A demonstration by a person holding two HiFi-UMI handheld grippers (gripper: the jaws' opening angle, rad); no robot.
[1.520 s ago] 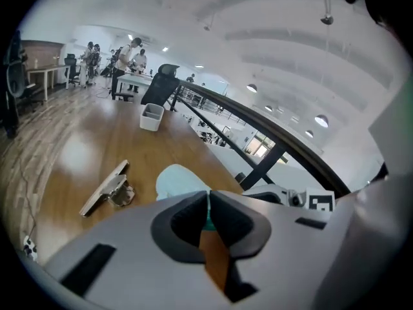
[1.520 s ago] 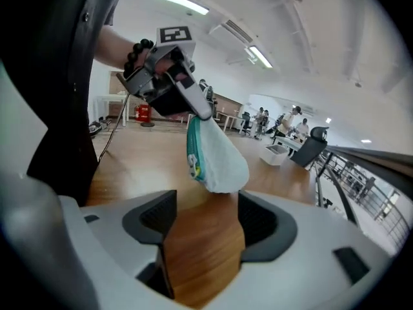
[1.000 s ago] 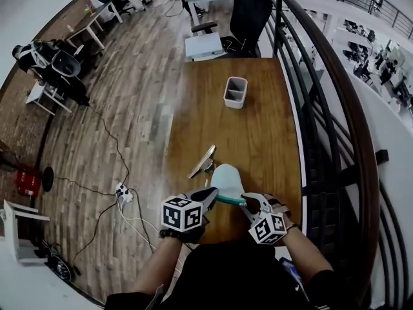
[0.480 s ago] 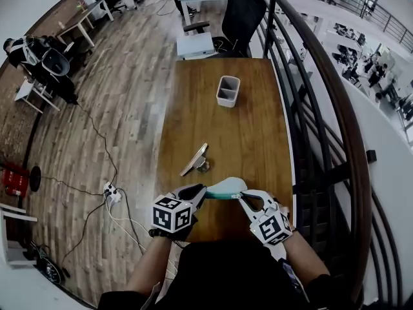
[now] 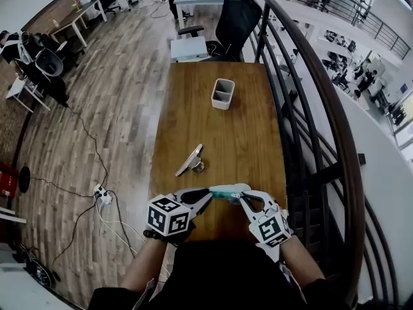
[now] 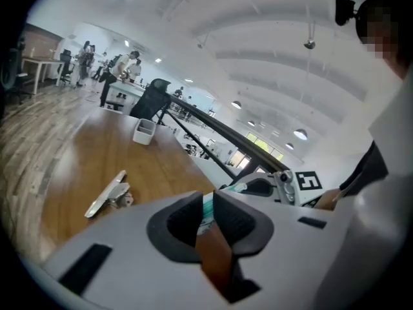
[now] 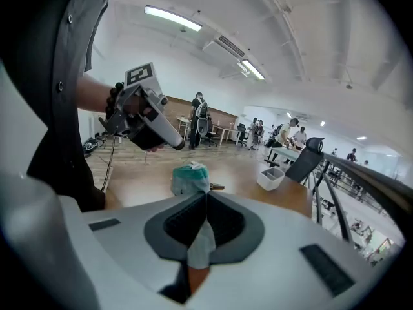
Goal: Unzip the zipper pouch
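The zipper pouch [image 5: 227, 190], white with a teal zipper band, is stretched between the two grippers over the near end of the wooden table [image 5: 248, 141], just inside its near edge and about midway across its width. The left gripper [image 5: 208, 195] is clamped on the pouch's teal edge. Its jaws have just eased a little wider, but the pads press on that edge. The right gripper [image 5: 243, 197] is clenched on the pale fabric at the pouch's other end.

Farther up the table, toward its left edge, lies a metal spring clip [image 5: 189, 161]. The wood around the clip is bare. Near the table's far end a white two-compartment holder [image 5: 222, 93] stands about mid-width, well apart from the pouch.

A dark metal railing [image 5: 310, 108] runs close along the table's right edge. Off the left edge there is open wooden floor with cables and a power strip [image 5: 100, 195]. Beyond the far end stand a white box [image 5: 189, 48] and a black office chair [image 5: 236, 17].
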